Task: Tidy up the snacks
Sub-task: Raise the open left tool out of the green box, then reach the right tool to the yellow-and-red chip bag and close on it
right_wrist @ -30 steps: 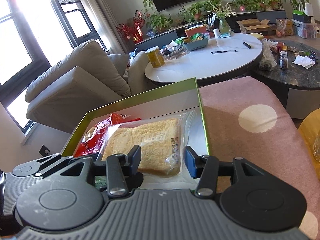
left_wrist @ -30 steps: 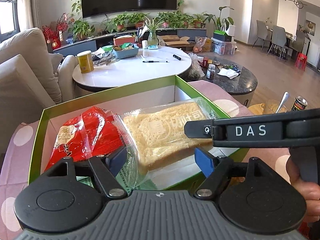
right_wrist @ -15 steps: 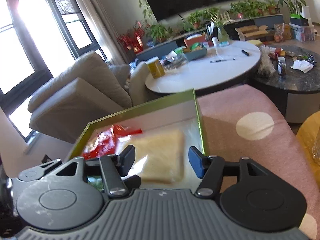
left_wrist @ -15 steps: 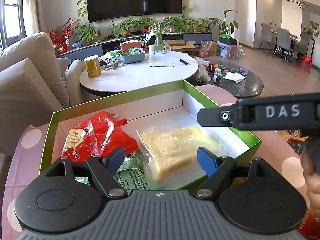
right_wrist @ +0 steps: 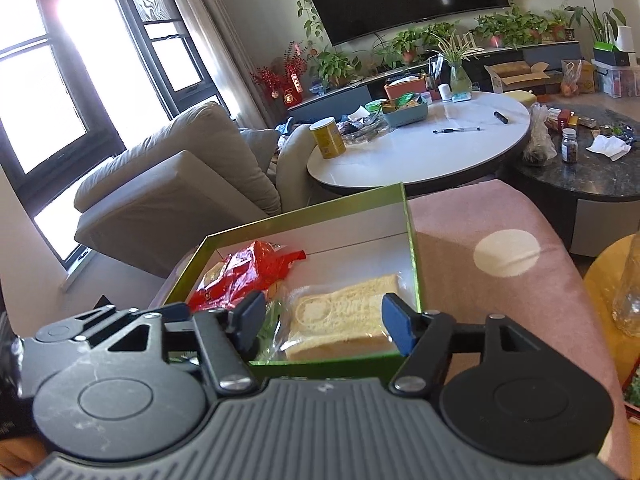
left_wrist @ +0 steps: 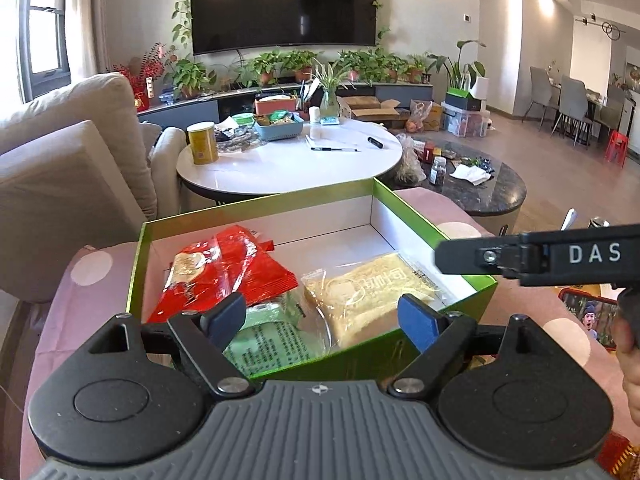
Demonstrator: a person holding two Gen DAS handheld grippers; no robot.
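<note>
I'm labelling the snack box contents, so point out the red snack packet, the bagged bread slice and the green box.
red snack packet [left_wrist: 224, 276], left wrist view, middle of its red face
bagged bread slice [right_wrist: 344, 316], right wrist view, top of the bread
green box [left_wrist: 256, 204], left wrist view, far rim

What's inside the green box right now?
The green box holds a red snack bag, a clear-wrapped bread slice and a green packet partly under both. Anything beneath the packs, and the near floor, is hidden.
</note>
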